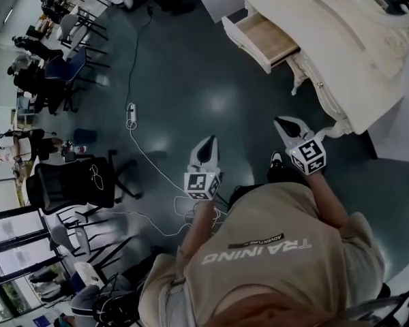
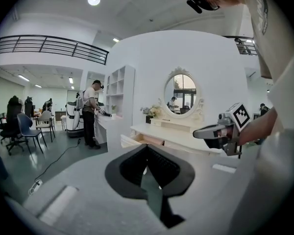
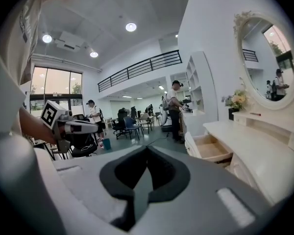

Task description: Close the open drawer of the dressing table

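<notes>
The open drawer (image 1: 271, 39) jutted from the dressing table (image 1: 347, 53) at one o'clock in the head view. Open floor (image 1: 191, 87) lay between its front edge and both grippers. The left gripper (image 1: 207, 145) and right gripper (image 1: 286, 123) had their jaws together, empty and touching nothing.

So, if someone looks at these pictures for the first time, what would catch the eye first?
First comes the ornate white dressing table at the head view's upper right, with one drawer pulled open over the dark floor. Below it, the left gripper and right gripper are shut and empty, apart from the drawer. Its oval mirror shows in the left gripper view.
</notes>
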Demonstrator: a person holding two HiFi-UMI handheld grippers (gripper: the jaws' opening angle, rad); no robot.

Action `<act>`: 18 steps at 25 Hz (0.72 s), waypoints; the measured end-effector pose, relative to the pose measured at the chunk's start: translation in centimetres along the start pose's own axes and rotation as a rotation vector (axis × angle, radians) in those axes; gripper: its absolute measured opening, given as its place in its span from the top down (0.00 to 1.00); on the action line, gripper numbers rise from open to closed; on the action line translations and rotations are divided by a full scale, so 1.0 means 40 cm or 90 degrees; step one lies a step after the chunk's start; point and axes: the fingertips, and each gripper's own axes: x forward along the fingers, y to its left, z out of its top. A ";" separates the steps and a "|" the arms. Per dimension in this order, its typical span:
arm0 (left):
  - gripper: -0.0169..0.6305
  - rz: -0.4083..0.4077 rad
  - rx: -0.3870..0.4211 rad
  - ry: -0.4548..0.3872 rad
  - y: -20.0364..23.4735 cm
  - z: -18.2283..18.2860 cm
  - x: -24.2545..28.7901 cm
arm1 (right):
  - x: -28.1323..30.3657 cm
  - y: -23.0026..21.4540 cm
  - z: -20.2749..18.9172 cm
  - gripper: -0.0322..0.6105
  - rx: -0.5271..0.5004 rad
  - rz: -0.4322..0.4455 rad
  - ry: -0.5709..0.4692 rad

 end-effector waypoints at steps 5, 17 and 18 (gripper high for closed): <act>0.96 0.004 -0.039 -0.010 0.008 0.037 0.125 | 0.088 -0.082 -0.009 0.95 0.008 0.029 0.028; 0.96 -0.052 -0.051 0.018 0.289 -0.006 0.374 | 0.391 -0.201 -0.008 0.95 0.029 -0.019 0.084; 0.96 -0.066 -0.043 0.018 0.319 -0.001 0.391 | 0.421 -0.204 0.007 0.95 0.030 -0.033 0.085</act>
